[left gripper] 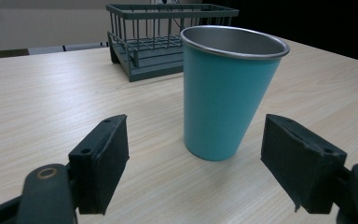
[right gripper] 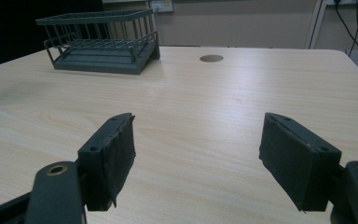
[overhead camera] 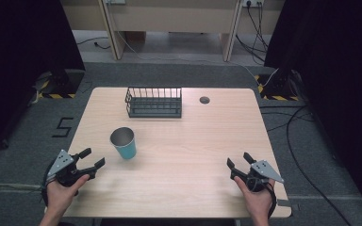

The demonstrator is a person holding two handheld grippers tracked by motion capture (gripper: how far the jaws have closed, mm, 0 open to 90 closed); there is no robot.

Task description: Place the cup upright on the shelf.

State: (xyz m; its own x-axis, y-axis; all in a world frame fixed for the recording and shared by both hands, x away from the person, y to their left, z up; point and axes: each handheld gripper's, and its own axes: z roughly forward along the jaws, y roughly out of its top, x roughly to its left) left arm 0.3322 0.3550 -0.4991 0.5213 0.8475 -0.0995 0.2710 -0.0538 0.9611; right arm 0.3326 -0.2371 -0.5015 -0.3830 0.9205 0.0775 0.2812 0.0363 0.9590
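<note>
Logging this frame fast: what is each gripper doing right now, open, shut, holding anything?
Left gripper: open, holding nothing; the teal cup stands just ahead of its jaws.
Right gripper: open, holding nothing, over bare table.

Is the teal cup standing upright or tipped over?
Upright. The teal cup stands on its narrow base on the table, open rim up.

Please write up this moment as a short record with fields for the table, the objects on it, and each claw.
table: light wood-grain top, round cable hole toward the far edge
cup: teal metal tumbler, upright, empty, left of centre
rack: dark wire dish rack, empty, beyond the tumbler
left claw: open, aimed at the tumbler, not touching it
right claw: open, holding nothing, over bare table at the near right
</note>
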